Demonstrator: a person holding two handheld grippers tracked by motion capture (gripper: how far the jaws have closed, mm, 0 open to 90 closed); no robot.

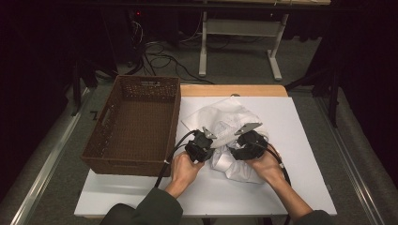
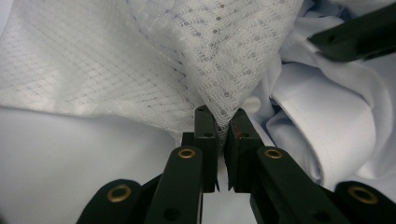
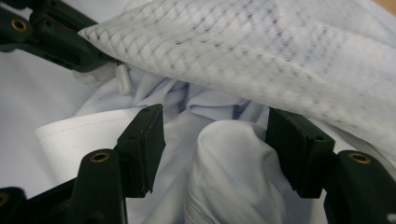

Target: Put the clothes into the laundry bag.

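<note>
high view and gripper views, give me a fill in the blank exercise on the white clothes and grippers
1. The left gripper is shut on a white ____ fabric bag.
2. The right gripper's jaws stand ____ around a fold of the smooth white shirt.
3. The brown woven basket is ____.

Missing words: mesh; open; empty

White mesh bag [image 2: 154, 60]: perforated woven net, faintly sheeny, pinched between the matt black plastic fingers [image 2: 205, 135]. Beside them, white shirt [image 3: 233, 177]: smooth matt cloth with stitched hems. Basket [image 1: 136, 126]: rough brown wicker. Table [image 1: 305, 140]: smooth matt white board.
</note>
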